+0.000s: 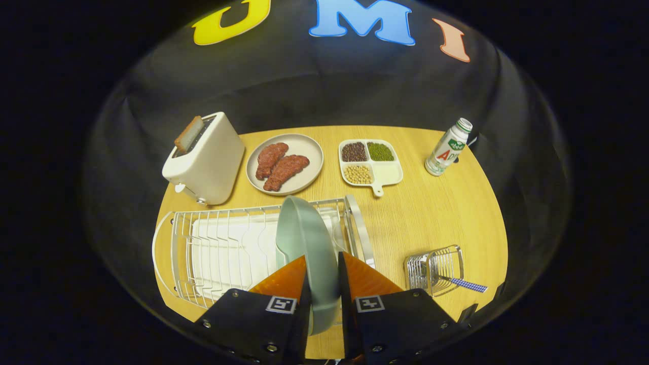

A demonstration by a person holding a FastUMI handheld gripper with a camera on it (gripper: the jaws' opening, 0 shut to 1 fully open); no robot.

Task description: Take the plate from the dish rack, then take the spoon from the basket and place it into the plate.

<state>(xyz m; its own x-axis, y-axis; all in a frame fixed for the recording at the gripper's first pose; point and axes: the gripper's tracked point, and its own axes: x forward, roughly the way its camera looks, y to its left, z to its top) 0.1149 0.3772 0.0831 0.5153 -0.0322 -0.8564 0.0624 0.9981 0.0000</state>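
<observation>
Between hand-held gripper (322,268) fingers, plate (304,238), lower rim hidden.

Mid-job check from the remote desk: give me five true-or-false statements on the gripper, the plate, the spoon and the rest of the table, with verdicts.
1. The gripper has its fingers closed on the grey-green plate, which stands on edge between them. True.
2. The plate is over the white dish rack. True.
3. The spoon with the blue checked handle lies on the plate with the two meat patties. False: it sits in the small wire basket, handle sticking out.
4. The toaster has a slice of bread in its slot. True.
5. The bottle lies on its side in the divided tray of beans. False: it stands upright on the wooden table, apart from the tray.
</observation>
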